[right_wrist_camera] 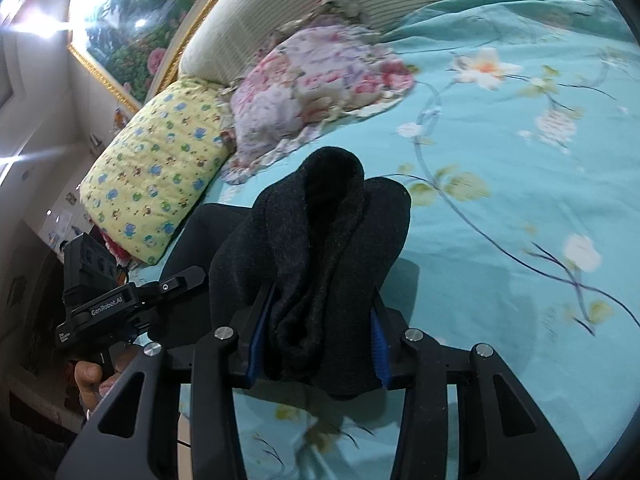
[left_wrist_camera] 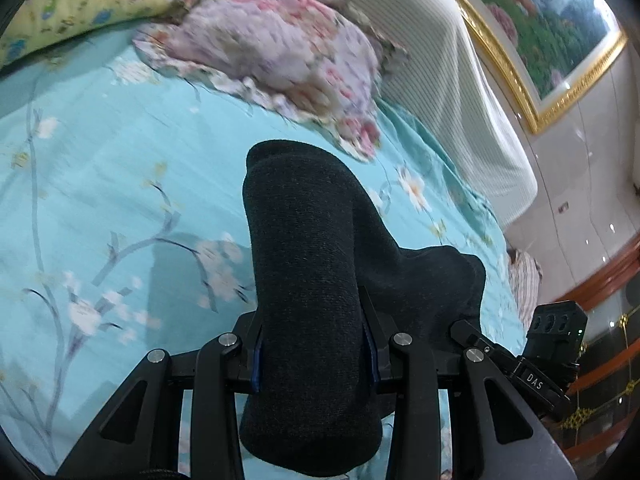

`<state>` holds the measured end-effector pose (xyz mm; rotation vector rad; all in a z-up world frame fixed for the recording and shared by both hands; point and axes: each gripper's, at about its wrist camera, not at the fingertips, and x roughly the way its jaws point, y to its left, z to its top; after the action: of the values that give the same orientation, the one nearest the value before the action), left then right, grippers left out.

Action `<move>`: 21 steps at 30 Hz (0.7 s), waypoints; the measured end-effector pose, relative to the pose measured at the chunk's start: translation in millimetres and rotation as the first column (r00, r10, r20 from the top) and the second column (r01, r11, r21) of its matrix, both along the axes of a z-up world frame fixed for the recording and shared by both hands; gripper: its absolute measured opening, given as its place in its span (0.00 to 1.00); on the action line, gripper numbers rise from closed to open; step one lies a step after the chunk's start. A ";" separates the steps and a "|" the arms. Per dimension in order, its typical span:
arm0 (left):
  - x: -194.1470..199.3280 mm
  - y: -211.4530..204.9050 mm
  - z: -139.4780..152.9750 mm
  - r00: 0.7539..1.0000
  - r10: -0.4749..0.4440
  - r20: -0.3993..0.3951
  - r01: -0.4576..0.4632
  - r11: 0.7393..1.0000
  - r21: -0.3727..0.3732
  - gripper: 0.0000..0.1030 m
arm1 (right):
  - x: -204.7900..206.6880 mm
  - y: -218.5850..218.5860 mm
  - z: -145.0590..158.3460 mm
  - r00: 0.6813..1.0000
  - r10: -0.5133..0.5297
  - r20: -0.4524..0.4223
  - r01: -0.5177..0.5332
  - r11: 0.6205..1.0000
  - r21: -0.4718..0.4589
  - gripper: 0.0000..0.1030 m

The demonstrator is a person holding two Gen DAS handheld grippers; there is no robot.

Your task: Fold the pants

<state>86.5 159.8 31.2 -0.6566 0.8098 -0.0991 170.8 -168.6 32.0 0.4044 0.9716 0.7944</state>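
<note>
Dark knitted pants fill the space between the fingers of the left gripper, which are clamped on a thick bunched roll of the fabric; blue pads show on either side of the cloth. In the left wrist view the roll rises up and away from the fingers, and a further fold of the same garment spreads to the right toward the right gripper, whose black body, marked "DAS", sits just beside that fold.

From the right wrist view the right gripper is likewise closed on a gathered wad of the pants, the cloth pinched between its blue-padded fingers and bulging out above them. More dark fabric stretches left toward the left gripper, whose handle is held in the person's hand.

Both bunches are held up above the bed, which is covered in a turquoise sheet printed with branches and pale blossoms. Shadows of the grippers fall on the sheet below. Farther up the bed lie a pink floral pillow and, just beside it, a yellow patterned pillow. Behind them stands a pale ribbed headboard, and a gold-framed picture hangs on the wall.
</note>
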 end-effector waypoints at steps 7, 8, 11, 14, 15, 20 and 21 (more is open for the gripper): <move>-2.8 43.7 6.2 0.996 0.086 0.008 -0.086 0.996 0.000 0.36 | 20.1 49.6 5.3 0.997 0.082 0.009 -0.082 0.997 0.003 0.43; -2.2 49.5 6.9 0.995 0.097 0.009 -0.097 0.995 0.005 0.36 | 23.0 57.1 5.6 0.995 0.095 0.012 -0.095 0.995 0.002 0.43; 3.1 63.2 6.3 0.993 0.116 0.008 -0.116 0.993 0.015 0.36 | 30.5 75.4 6.4 0.992 0.122 0.017 -0.122 0.993 0.003 0.43; 10.3 73.4 4.3 0.991 0.131 0.004 -0.131 0.991 0.019 0.36 | 39.6 93.1 5.6 0.990 0.140 0.021 -0.140 0.990 -0.005 0.43; 12.6 77.0 3.3 0.991 0.136 0.004 -0.136 0.990 0.021 0.36 | 42.5 98.2 5.1 0.989 0.144 0.020 -0.144 0.990 -0.009 0.43; 25.0 84.4 -2.9 0.989 0.148 0.000 -0.148 0.989 0.028 0.36 | 57.6 114.6 2.2 0.988 0.152 0.020 -0.152 0.988 -0.022 0.43; 27.0 85.9 -4.9 0.989 0.148 -0.002 -0.148 0.989 0.029 0.36 | 60.5 117.3 1.0 0.988 0.153 0.018 -0.153 0.988 -0.024 0.43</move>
<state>113.5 245.7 26.3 -0.6881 0.7625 0.0489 231.3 -51.3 33.0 0.3040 1.0006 0.9235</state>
